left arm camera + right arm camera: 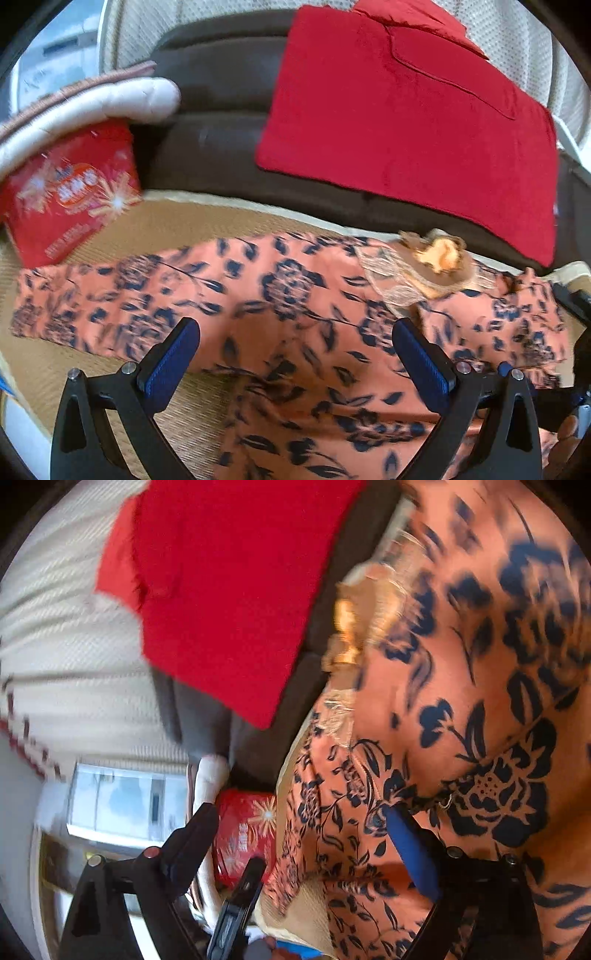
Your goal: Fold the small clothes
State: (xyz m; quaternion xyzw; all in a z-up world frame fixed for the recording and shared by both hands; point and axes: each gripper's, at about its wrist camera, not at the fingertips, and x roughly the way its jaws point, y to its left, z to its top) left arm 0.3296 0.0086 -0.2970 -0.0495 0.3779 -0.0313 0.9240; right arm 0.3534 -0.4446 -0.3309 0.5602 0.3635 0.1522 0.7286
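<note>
An orange garment with a dark blue flower print point(295, 317) lies spread across a woven tan mat point(177, 225), with a lace collar and label point(432, 266) at its far right. My left gripper point(295, 350) is open and empty just above the garment's middle. In the right wrist view the same garment point(461, 709) fills the right side. My right gripper point(299, 834) is open, tilted sideways at the garment's edge, holding nothing. A folded red garment point(406, 107) lies on the dark sofa seat beyond, and also shows in the right wrist view point(229, 590).
A red printed package point(70, 195) stands at the mat's left end under a white padded roll point(96, 103). The dark brown sofa seat point(214, 147) runs behind the mat, with a cream textured backrest point(74, 657). The left gripper's body point(236, 904) shows in the right wrist view.
</note>
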